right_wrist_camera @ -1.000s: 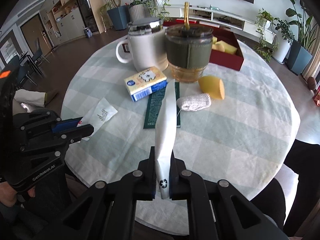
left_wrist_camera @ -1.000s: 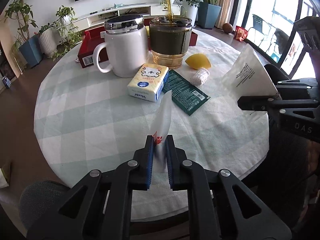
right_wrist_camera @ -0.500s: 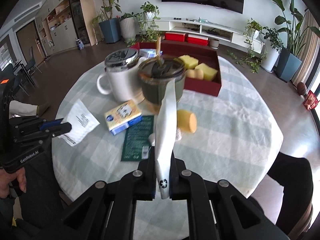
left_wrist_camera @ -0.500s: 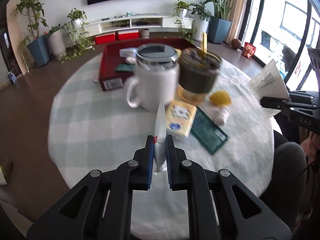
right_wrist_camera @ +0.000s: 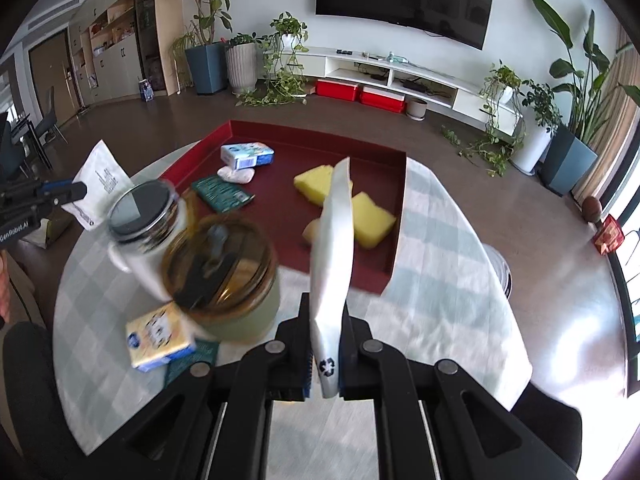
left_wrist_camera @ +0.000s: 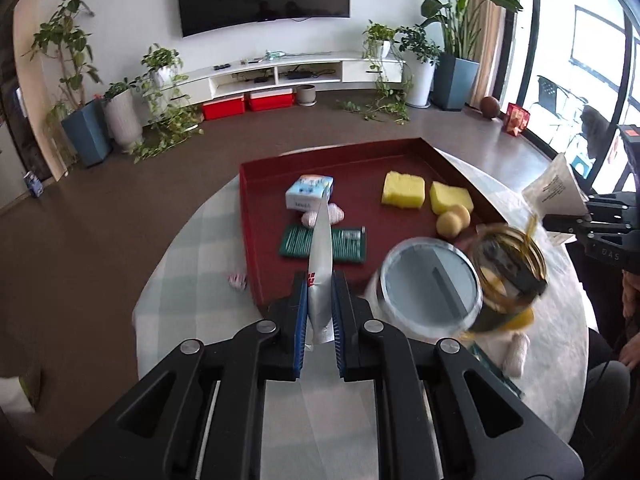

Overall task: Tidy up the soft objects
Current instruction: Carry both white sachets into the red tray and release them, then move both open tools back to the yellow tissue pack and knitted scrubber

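My left gripper (left_wrist_camera: 319,320) is shut on a white packet (left_wrist_camera: 320,264), held edge-on high above the table. My right gripper (right_wrist_camera: 325,354) is shut on another white packet (right_wrist_camera: 334,240), also raised. A red tray (left_wrist_camera: 250,216) at the table's far side holds two yellow sponges (left_wrist_camera: 402,189), a blue tissue pack (left_wrist_camera: 308,194), a white knitted pad (left_wrist_camera: 340,213), a green sachet (left_wrist_camera: 348,242) and a small round yellow piece (left_wrist_camera: 452,222). The tray (right_wrist_camera: 394,240) also shows in the right wrist view. A yellow tissue pack (right_wrist_camera: 158,338) lies on the cloth.
A white lidded mug (right_wrist_camera: 138,224) and a glass jar with a green sleeve (right_wrist_camera: 224,276) stand between the grippers and the tray. A white knitted pad (left_wrist_camera: 516,354) and a lemon-shaped piece (left_wrist_camera: 520,318) lie on the checked cloth (right_wrist_camera: 440,240).
Both grippers have risen with their packets and now look down from higher up. The inside of the red tray has come into view behind the mug and jar.
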`<act>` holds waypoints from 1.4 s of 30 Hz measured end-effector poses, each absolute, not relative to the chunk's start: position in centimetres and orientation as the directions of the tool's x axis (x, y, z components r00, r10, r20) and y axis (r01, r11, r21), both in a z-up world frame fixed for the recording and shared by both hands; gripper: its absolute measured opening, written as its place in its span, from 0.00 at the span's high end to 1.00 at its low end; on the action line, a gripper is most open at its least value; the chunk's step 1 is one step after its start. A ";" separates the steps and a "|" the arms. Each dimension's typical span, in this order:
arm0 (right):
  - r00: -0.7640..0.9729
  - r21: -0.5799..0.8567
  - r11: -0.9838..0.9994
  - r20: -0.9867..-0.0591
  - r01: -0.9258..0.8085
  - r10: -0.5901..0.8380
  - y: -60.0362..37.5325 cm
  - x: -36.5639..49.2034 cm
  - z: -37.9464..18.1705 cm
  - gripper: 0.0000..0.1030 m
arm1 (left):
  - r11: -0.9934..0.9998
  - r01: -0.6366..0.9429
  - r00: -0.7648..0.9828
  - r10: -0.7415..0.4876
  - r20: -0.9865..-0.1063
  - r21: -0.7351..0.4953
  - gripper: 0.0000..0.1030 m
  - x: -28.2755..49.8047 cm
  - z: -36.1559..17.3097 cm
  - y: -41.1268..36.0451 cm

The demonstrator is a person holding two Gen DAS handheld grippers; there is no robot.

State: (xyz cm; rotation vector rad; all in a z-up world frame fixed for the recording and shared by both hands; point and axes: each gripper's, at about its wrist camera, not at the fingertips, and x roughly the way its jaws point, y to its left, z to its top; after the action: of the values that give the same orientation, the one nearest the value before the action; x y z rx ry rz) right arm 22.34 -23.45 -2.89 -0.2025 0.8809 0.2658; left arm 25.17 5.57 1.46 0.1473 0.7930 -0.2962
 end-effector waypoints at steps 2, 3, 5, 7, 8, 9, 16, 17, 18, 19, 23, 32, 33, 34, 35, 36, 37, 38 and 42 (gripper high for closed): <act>0.591 -0.066 0.940 -0.792 -0.335 0.155 -23.4 25.1 -3.2 0.91 | 0.944 0.327 0.663 -0.190 -0.724 0.052 0.90 27.4 1.4 5.2; 0.589 -0.082 0.936 -0.795 -0.343 0.146 -23.2 26.0 -3.5 0.91 | 0.939 0.340 0.650 -0.199 -0.734 0.046 0.90 28.9 1.1 5.0; 0.574 -0.090 0.925 -0.805 -0.369 0.150 -23.0 28.5 -4.1 0.91 | 0.931 0.361 0.639 -0.200 -0.743 0.059 0.90 31.3 0.5 4.6; 0.554 -0.077 0.918 -0.816 -0.388 0.166 -23.0 30.8 -4.8 0.91 | 0.923 0.380 0.622 -0.208 -0.755 0.059 0.90 32.9 -0.3 4.2; 0.550 -0.082 0.915 -0.819 -0.394 0.163 -22.8 31.7 -5.1 0.91 | 0.917 0.394 0.609 -0.211 -0.765 0.061 0.90 33.8 -1.0 3.8; 0.542 -0.087 0.911 -0.824 -0.403 0.161 -22.6 32.6 -5.5 0.91 | 0.914 0.400 0.604 -0.208 -0.769 0.067 0.90 34.3 -1.4 3.5; 0.481 -0.071 0.863 -0.852 -0.500 0.208 -20.2 36.9 -8.1 0.90 | 0.889 0.453 0.555 -0.224 -0.801 0.065 0.90 36.4 -4.5 2.0; 0.472 -0.067 0.861 -0.856 -0.505 0.210 -20.0 37.4 -8.4 0.90 | 0.885 0.461 0.547 -0.226 -0.806 0.064 0.90 36.6 -5.0 1.8; 0.465 -0.064 0.856 -0.859 -0.513 0.214 -19.8 37.7 -8.7 0.90 | 0.882 0.468 0.538 -0.228 -0.811 0.062 0.90 36.7 -5.4 1.7; 0.459 -0.060 0.853 -0.862 -0.518 0.218 -19.7 38.0 -8.9 0.90 | 0.884 0.464 0.533 -0.236 -0.812 0.047 0.90 37.0 -5.6 1.8; 0.422 -0.045 0.840 -0.879 -0.540 0.224 -19.0 39.0 -10.3 0.88 | 0.898 0.436 0.548 -0.210 -0.810 0.062 0.87 37.5 -6.3 2.2; 0.433 -0.040 0.862 -0.876 -0.505 0.213 -19.4 39.0 -11.6 0.43 | 0.925 0.360 0.602 -0.131 -0.788 0.121 0.19 37.1 -7.1 3.0; 0.438 -0.046 0.863 -0.874 -0.503 0.209 -19.4 38.8 -11.6 0.41 | 0.927 0.353 0.607 -0.126 -0.785 0.124 0.18 37.0 -7.1 3.1; 0.442 -0.043 0.865 -0.872 -0.500 0.212 -19.5 38.6 -11.5 0.39 | 0.931 0.341 0.614 -0.115 -0.781 0.130 0.17 37.0 -7.0 3.2; 0.444 -0.039 0.867 -0.870 -0.497 0.216 -19.5 38.6 -11.5 0.38 | 0.934 0.331 0.620 -0.106 -0.777 0.137 0.11 36.9 -6.9 3.3; 0.448 -0.035 0.871 -0.867 -0.491 0.218 -19.7 38.6 -11.4 0.38 | 0.938 0.319 0.630 -0.101 -0.770 0.138 0.06 36.9 -6.8 3.4; 0.451 -0.030 0.874 -0.865 -0.485 0.220 -19.8 38.5 -11.3 0.38 | 0.940 0.315 0.632 -0.103 -0.768 0.133 0.05 36.8 -6.7 3.6; 0.453 -0.024 0.877 -0.863 -0.480 0.224 -20.0 38.4 -11.3 0.38 | 0.944 0.303 0.636 -0.097 -0.765 0.132 0.05 36.7 -6.6 3.8; 0.471 -0.004 0.891 -0.850 -0.454 0.236 -20.9 37.8 -10.8 0.38 | 0.951 0.279 0.646 -0.087 -0.758 0.130 0.04 36.3 -6.4 4.7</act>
State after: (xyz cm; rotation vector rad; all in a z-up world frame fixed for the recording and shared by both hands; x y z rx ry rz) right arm 37.80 -20.95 -10.77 -0.2428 0.9957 0.4274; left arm 36.25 4.73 -6.36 0.2445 0.8444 -0.2106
